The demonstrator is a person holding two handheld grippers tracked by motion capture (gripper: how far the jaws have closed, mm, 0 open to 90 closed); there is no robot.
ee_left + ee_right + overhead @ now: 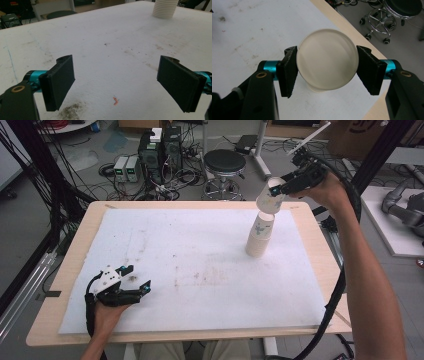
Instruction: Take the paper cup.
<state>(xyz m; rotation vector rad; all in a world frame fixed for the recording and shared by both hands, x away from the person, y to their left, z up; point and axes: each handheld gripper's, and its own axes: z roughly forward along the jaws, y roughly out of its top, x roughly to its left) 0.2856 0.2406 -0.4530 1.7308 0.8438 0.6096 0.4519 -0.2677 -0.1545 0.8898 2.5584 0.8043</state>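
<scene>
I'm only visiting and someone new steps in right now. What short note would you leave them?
Right gripper: shut on one paper cup, held tilted in the air just above the stack of cups at the far right of the white mat.
Left gripper: open, empty, low over the mat's near left.
Done: top cup lifted off.
Left: probably set it down apart from the stack.

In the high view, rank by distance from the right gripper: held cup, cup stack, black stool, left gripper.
1. Held cup, between the right gripper's jaws.
2. Cup stack, just below it.
3. Black stool, behind the table.
4. Left gripper, near left corner.
</scene>
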